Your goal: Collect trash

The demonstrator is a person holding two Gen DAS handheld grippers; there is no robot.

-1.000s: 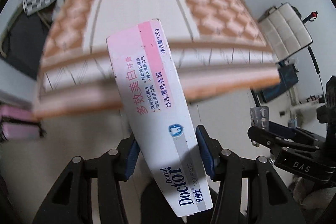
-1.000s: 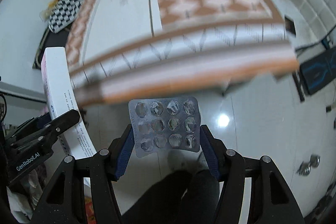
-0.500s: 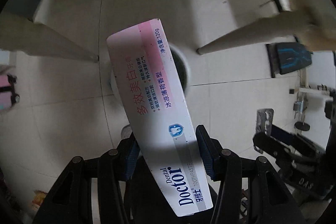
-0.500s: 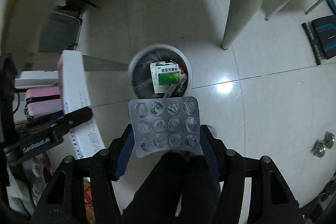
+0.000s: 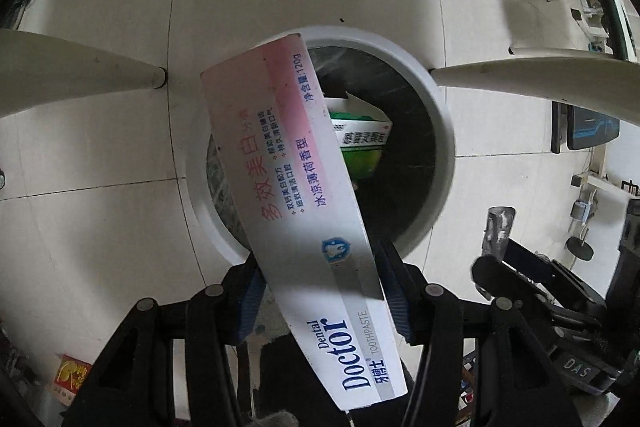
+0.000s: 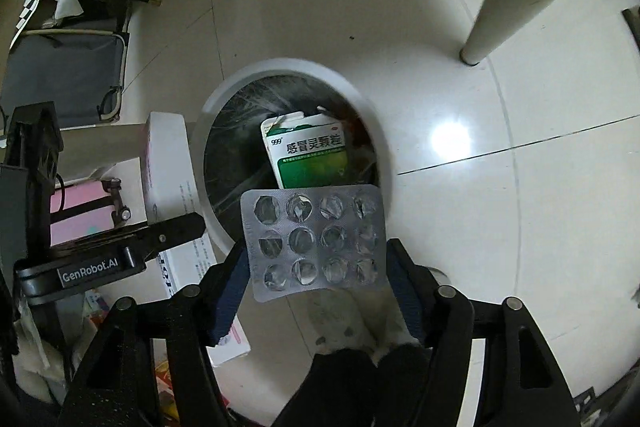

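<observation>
Over the bin (image 6: 376, 131), jaws just opening: toothpaste box (image 5: 296, 187) and blister pack (image 6: 316, 243) between spread jaws, not yet dropped in

Both cams are riding on the grippers & looking steeply down along the fingers at the floor. Left wrist cam is sitting close over the bin (image 5: 436, 131), its mouth filling mid-frame, w/ the toothpaste box (image 5: 304, 203) crossing the lens; the other gripper is showing at its right edge. Right wrist cam is facing the same bin (image 6: 380, 147) from slightly farther off, blister pack (image 6: 316, 243) near the lens, the other gripper at its left. Both are sharing the bin, the green box inside & the tiled floor
</observation>
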